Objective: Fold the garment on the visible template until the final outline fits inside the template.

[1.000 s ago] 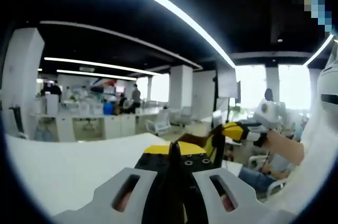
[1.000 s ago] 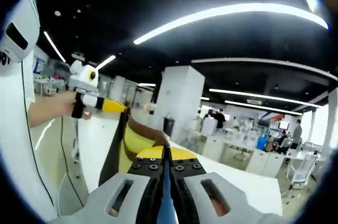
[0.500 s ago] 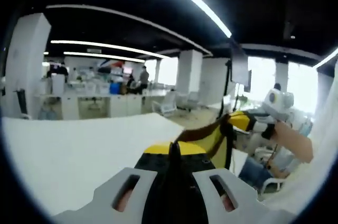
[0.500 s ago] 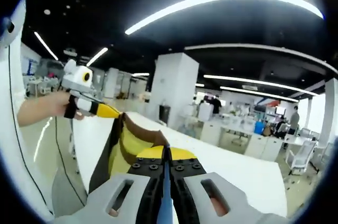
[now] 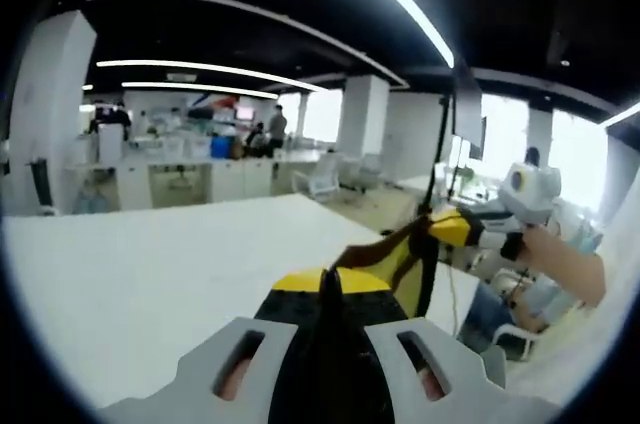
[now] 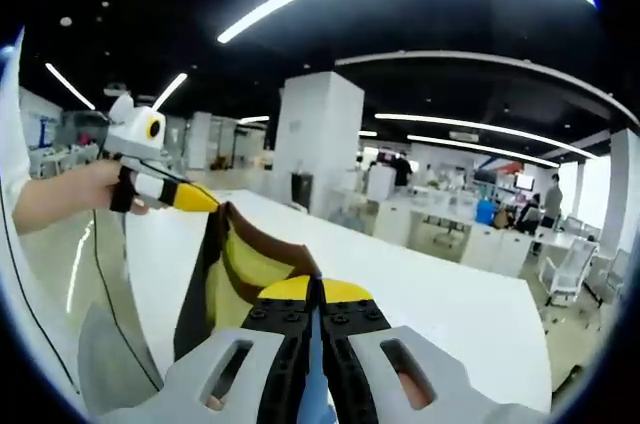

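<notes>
Left gripper (image 5: 328, 289): pale grey body, black jaws, yellow band at the tips. Right gripper (image 6: 314, 294): same scheme of grey, black and yellow, with a thin blue strip between its black jaws. Seen at three o'clock in the left gripper view, its camera box is white and its nose yellow.

Garment (image 6: 245, 264): yellow face, brown edge, black strip along one side; no print visible.

Table (image 5: 150, 274): plain white, unpatterned.

Columns (image 6: 318, 144): white. Ceiling (image 6: 300, 4): black, crossed by white light strips. Far desks (image 5: 190, 179): white.
</notes>
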